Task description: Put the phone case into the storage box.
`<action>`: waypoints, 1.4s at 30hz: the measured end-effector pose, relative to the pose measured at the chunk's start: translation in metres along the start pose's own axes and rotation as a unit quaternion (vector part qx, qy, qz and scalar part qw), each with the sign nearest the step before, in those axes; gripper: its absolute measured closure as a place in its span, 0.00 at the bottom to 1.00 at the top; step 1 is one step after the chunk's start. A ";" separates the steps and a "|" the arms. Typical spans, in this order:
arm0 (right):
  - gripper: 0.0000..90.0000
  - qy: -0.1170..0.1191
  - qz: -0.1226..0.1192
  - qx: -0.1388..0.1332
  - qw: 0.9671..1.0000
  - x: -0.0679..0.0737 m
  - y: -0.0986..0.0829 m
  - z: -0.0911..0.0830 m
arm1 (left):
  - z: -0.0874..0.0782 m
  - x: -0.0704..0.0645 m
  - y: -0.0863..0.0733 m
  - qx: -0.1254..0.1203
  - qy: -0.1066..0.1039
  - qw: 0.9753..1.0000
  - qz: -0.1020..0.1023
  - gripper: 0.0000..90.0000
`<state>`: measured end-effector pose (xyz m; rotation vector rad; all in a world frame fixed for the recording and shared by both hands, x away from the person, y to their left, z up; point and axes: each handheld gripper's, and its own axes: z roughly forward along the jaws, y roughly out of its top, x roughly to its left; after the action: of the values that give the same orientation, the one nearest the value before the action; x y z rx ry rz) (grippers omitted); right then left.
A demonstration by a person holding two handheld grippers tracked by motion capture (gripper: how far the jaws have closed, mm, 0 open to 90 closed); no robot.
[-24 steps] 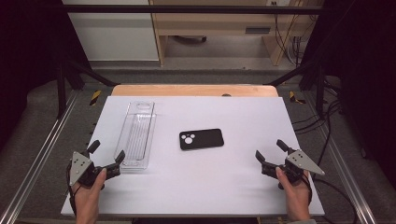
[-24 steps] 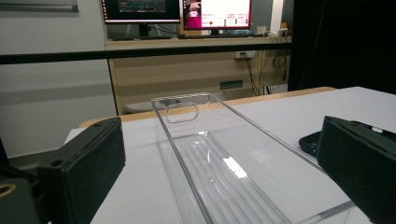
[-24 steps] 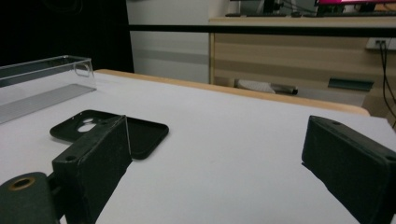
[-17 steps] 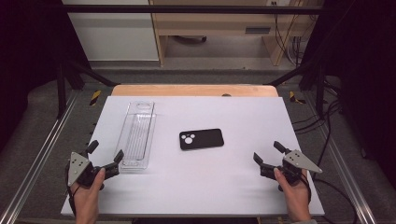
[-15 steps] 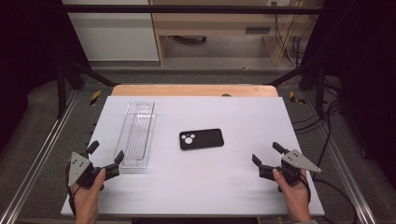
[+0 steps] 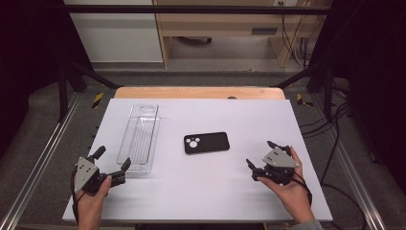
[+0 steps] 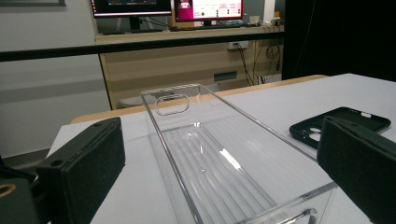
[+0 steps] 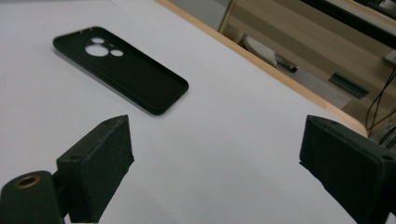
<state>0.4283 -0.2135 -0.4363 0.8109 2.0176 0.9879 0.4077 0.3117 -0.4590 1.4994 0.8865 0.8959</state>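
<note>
On the white counter (image 6: 201,191) I see two things: a clear tray (image 6: 140,139) lying lengthwise at left and a black case (image 6: 206,143) lying near the middle, camera holes up. My left gripper (image 6: 111,160) sits at the tray's near end, fingers (image 7: 84,163) spread wide and empty, the tray's (image 7: 219,163) short end wall between them in the left gripper view. My right gripper (image 6: 261,155) rests near the counter's right front, apart from the case; its fingers (image 8: 100,161) are likewise spread, holding nothing, with the case (image 8: 121,67) ahead and to their left.
</note>
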 end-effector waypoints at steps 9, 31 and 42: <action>0.13 0.015 -0.098 0.068 0.993 -0.006 0.042 0.023 | -0.002 0.005 0.000 -0.013 0.001 0.999 -0.033 0.01; 0.14 0.102 -0.125 0.135 0.978 0.014 0.074 0.077 | 0.002 0.006 0.000 -0.012 -0.012 0.999 -0.041 0.01; 0.16 0.135 -0.144 0.157 0.968 0.014 0.078 0.101 | 0.001 0.005 0.000 -0.010 -0.014 0.999 -0.037 0.01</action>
<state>0.5197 -0.1257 -0.4198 0.5365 2.4861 0.6479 0.4107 0.3153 -0.4591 1.4486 0.9039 0.8268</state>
